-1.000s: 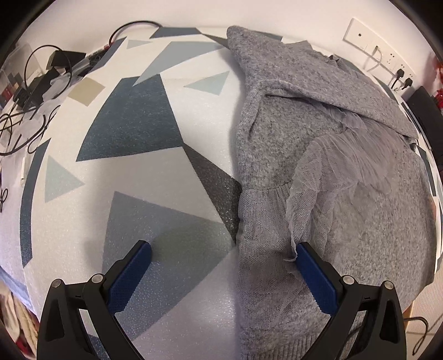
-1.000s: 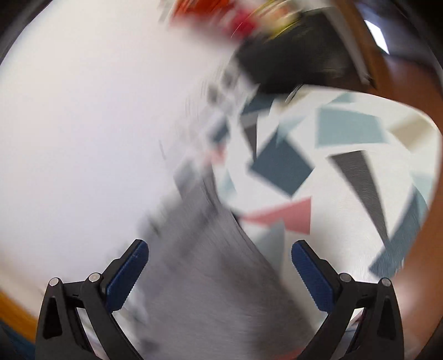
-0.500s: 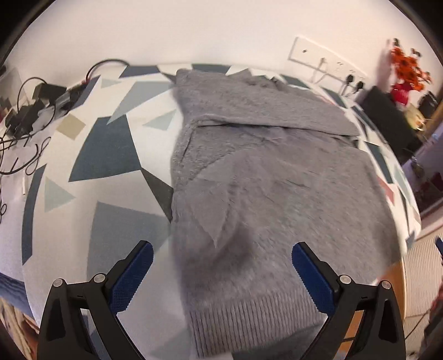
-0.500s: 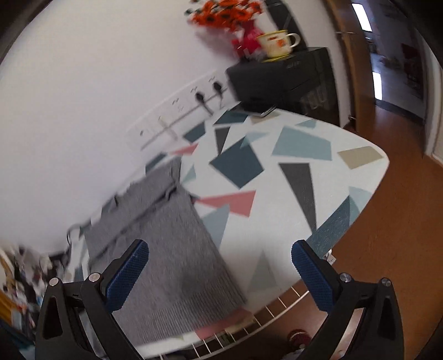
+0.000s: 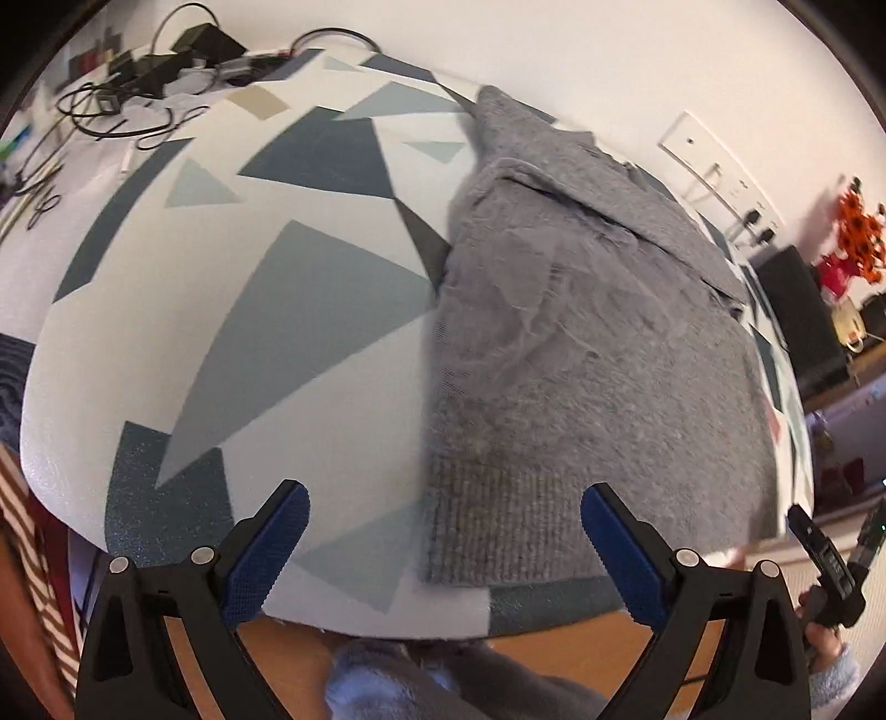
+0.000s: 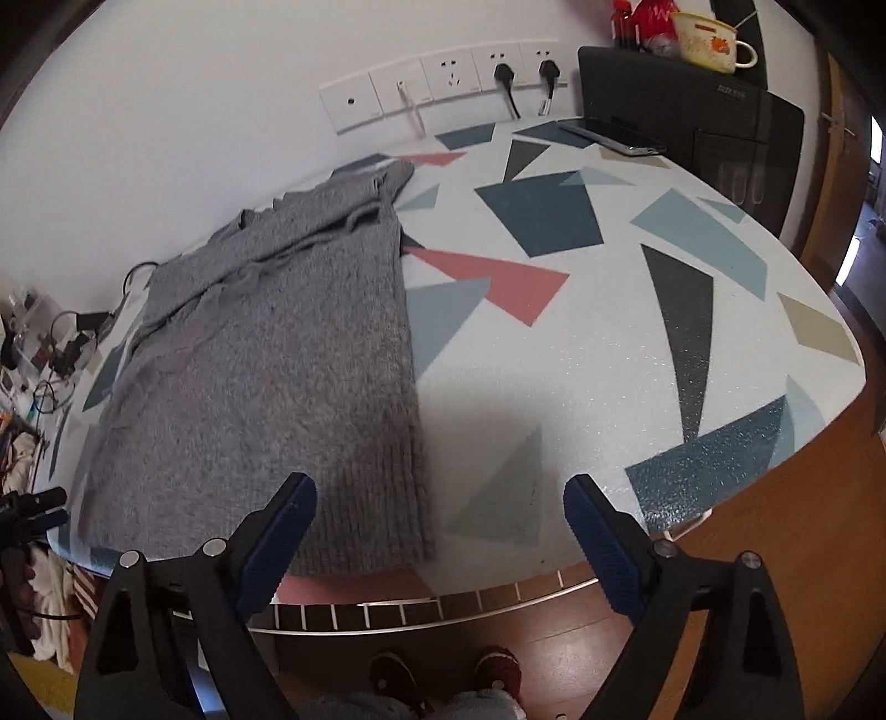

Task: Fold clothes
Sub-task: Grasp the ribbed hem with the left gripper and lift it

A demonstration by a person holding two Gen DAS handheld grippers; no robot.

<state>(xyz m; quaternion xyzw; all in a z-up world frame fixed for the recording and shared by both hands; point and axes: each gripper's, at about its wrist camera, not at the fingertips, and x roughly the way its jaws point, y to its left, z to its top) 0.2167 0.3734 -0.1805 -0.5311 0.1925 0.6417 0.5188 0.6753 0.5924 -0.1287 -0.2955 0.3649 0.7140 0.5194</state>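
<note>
A grey knitted sweater [image 5: 581, 354] lies flat on the table with the geometric-patterned cover [image 5: 266, 310], its ribbed hem toward the near edge and a sheer lining showing along its left side. In the right wrist view the same sweater [image 6: 266, 354] covers the table's left half. My left gripper [image 5: 443, 545] is open above the near edge, over the hem's left corner, holding nothing. My right gripper [image 6: 440, 540] is open too, hovering by the hem's right corner, with empty fingers.
Cables and chargers [image 5: 127, 88] clutter the far left of the table. Wall sockets [image 6: 443, 83] sit behind it, beside a black cabinet [image 6: 692, 133] with a cup [image 6: 709, 33]. A phone [image 6: 614, 138] lies at the table's far edge. A person's feet [image 6: 443, 675] show below.
Both grippers have pulled back toward the near table edge. The right wrist view has swung from the wall and floor to face the table; the sweater lies still.
</note>
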